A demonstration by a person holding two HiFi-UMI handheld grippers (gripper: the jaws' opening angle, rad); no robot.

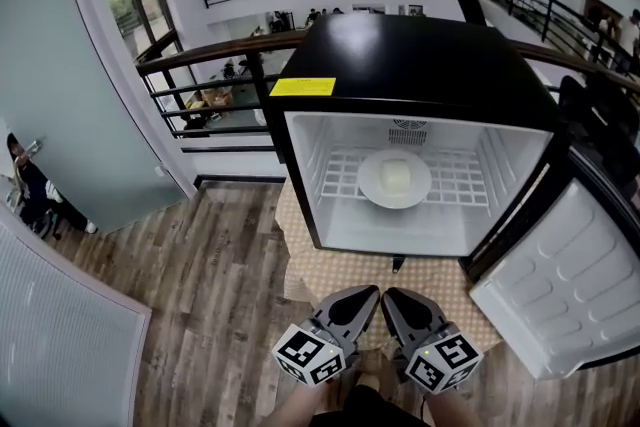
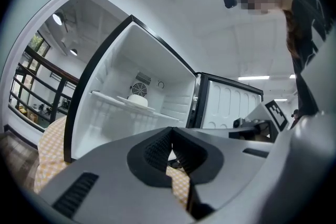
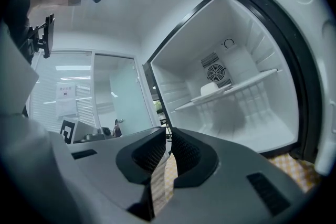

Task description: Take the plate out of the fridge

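A small black fridge (image 1: 420, 65) stands open on a cloth-covered table. On its white wire shelf (image 1: 455, 177) sits a white plate (image 1: 395, 179) with a pale block of food on it. The plate (image 2: 137, 102) also shows in the left gripper view, and the plate (image 3: 212, 93) in the right gripper view, on the shelf below the fan. My left gripper (image 1: 358, 303) and right gripper (image 1: 398, 305) are side by side in front of the fridge, below its opening and well short of the plate. Both are shut with nothing held: left gripper (image 2: 171, 132), right gripper (image 3: 167, 134).
The fridge door (image 1: 560, 285) hangs open to the right, its white inner lining facing me. A yellow checked cloth (image 1: 340, 277) covers the table under the fridge. Wooden floor (image 1: 200, 275) lies to the left, with a black railing (image 1: 200, 75) behind it.
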